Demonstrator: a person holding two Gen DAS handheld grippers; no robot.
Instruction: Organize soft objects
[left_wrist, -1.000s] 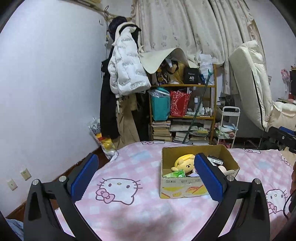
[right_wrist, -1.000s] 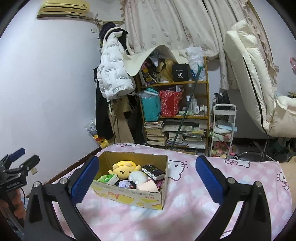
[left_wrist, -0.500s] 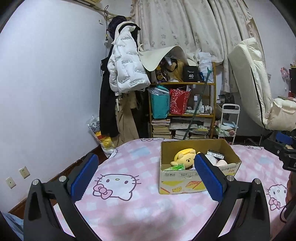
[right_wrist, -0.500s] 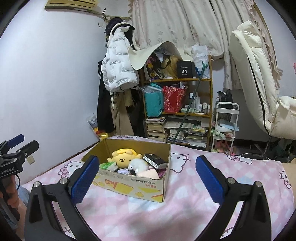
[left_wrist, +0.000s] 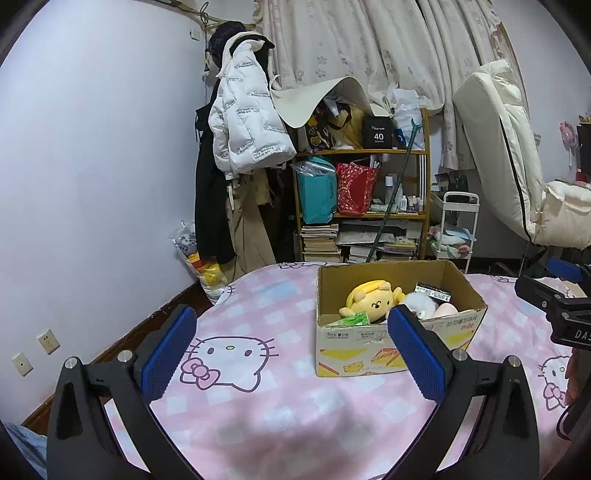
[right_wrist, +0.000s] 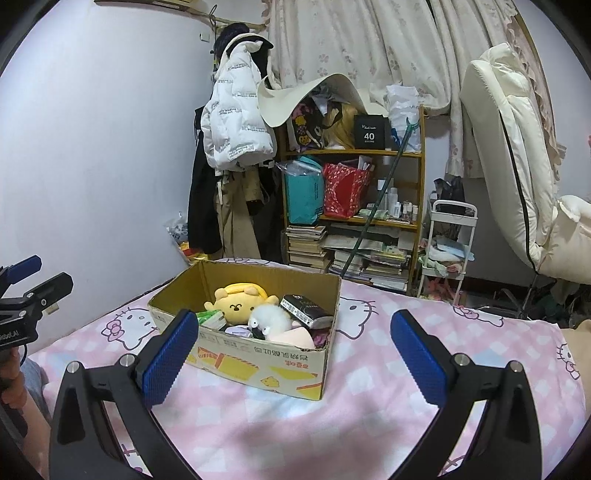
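Note:
An open cardboard box sits on a pink Hello Kitty blanket. Inside lie a yellow plush dog, a white fluffy plush, a black packet, a green packet and a pink soft item. My right gripper is open and empty, just short of the box. My left gripper is open and empty, left of the box, where the yellow plush shows. Each gripper shows at the edge of the other's view.
A cluttered wooden shelf with bags and books stands behind the bed, beside hanging coats. A white trolley and a cream recliner stand at the right. The bed edge falls to the floor at the left.
Both grippers have come closer to the box and tilted down slightly, so the box looks larger and nearer. Both stay open and empty. The box contents have not moved.

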